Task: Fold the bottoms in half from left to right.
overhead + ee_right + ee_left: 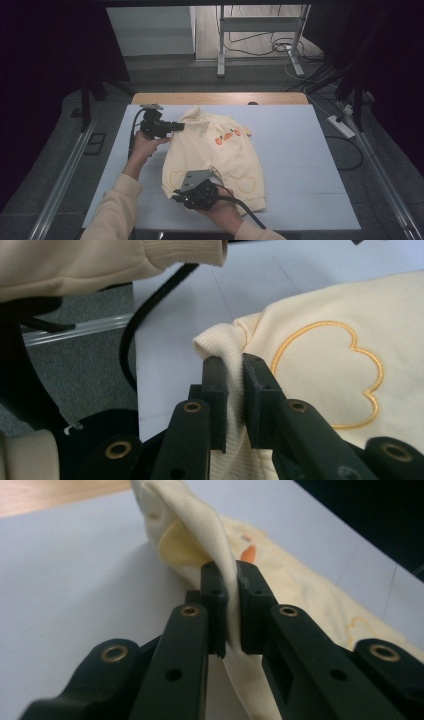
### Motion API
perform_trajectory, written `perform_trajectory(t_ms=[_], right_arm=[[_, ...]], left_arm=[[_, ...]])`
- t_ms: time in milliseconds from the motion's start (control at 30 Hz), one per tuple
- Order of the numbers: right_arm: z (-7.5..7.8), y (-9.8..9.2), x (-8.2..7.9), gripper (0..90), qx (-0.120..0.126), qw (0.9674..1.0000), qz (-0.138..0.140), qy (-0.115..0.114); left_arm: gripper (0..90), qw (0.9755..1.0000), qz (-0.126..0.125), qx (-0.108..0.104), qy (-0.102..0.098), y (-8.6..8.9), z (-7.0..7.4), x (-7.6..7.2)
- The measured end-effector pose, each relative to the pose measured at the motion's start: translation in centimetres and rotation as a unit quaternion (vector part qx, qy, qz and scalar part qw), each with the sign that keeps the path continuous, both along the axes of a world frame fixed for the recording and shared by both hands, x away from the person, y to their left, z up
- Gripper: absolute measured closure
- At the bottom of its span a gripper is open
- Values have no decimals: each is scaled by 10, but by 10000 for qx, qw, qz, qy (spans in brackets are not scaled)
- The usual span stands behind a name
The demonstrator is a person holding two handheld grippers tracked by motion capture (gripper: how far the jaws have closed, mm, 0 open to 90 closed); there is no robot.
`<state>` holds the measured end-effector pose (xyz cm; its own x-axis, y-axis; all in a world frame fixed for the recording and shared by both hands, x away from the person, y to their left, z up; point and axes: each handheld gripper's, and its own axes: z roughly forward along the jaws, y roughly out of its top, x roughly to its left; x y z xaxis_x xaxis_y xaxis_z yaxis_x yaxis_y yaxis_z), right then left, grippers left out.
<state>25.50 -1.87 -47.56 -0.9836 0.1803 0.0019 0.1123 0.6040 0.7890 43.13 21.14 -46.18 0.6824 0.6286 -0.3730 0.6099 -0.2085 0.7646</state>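
Note:
A small cream sweatshirt with orange embroidery on the chest and stitched heart outlines lies on the white table. My left gripper is shut on the garment's upper left edge, near the shoulder, and the cloth rises in a fold between its jaws. At the bottom hem, my right gripper is shut on the ribbed corner beside one embroidered heart. Both pinched edges are lifted slightly off the table.
A wooden strip runs along the table's far edge. A cable trails from the right gripper toward the near edge. Metal rails flank the table, and a power strip lies on the floor at right.

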Motion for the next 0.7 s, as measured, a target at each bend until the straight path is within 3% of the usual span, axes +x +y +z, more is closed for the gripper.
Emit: perform_trajectory(t_ms=[267, 433, 600, 700], right_arm=[[1, 1, -1, 808, 5, 10000, 36, 22], [-1, 2, -3, 813, -24, 10000, 80, 21], [6, 6, -8, 816, 137, 9997, 178, -41], [9, 5, -9, 817, 150, 9996, 233, -61]], left_arm=[[832, 9999, -31, 47, 103, -1, -3, 0], [831, 10000, -23, 69, 13, 1, 3, -3], [831, 9999, -11, -111, -117, 10, 15, -11], [831, 10000, 9, 7, -58, 9, 14, -11]])
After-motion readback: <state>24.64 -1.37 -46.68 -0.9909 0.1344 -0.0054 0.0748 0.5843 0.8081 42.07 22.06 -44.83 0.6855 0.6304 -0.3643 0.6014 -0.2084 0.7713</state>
